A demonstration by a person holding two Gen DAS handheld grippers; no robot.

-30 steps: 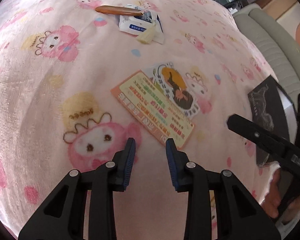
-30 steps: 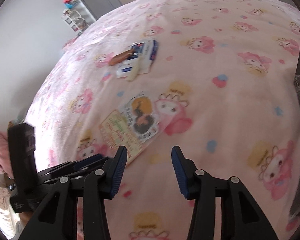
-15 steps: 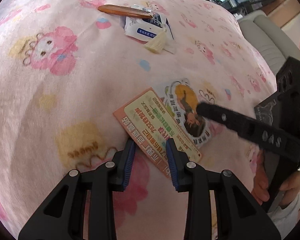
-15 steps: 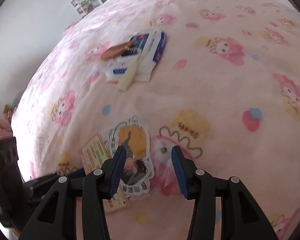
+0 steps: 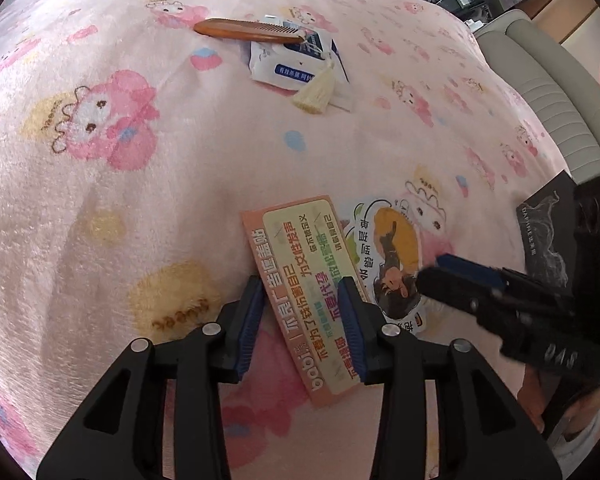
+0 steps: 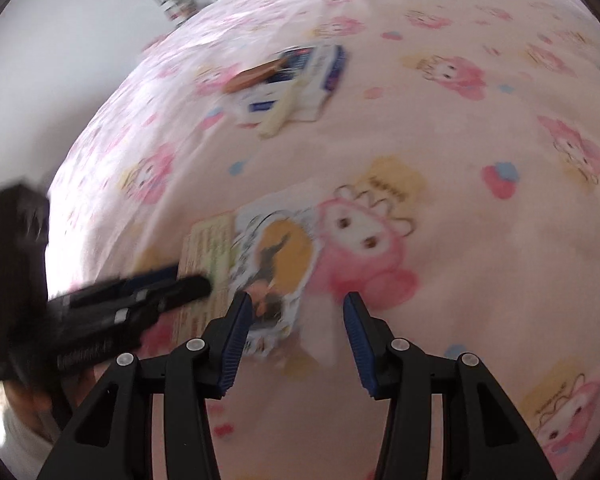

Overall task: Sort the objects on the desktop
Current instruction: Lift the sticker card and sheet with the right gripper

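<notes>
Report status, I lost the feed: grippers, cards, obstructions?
Left gripper open, straddling orange card. Right gripper open over cartoon sticker. Nothing gripped.

Orange-bordered card (image 5: 308,300) flat on blanket, overlapping die-cut sticker (image 5: 388,264); comb (image 5: 244,31), wipes packet (image 5: 296,62) far side.

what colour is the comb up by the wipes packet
Reddish-brown wood; the comb shows clearest in the left wrist view.

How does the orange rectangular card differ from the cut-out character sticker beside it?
The orange card is a straight-edged rectangle filled with coloured text; the character sticker has an irregular white-bordered outline around a drawn figure on yellow. The card lies between the open fingers of the left gripper; the sticker sits near the right gripper, also open. The card's edge overlaps the sticker. Both lie flat on the pink blanket.
</notes>
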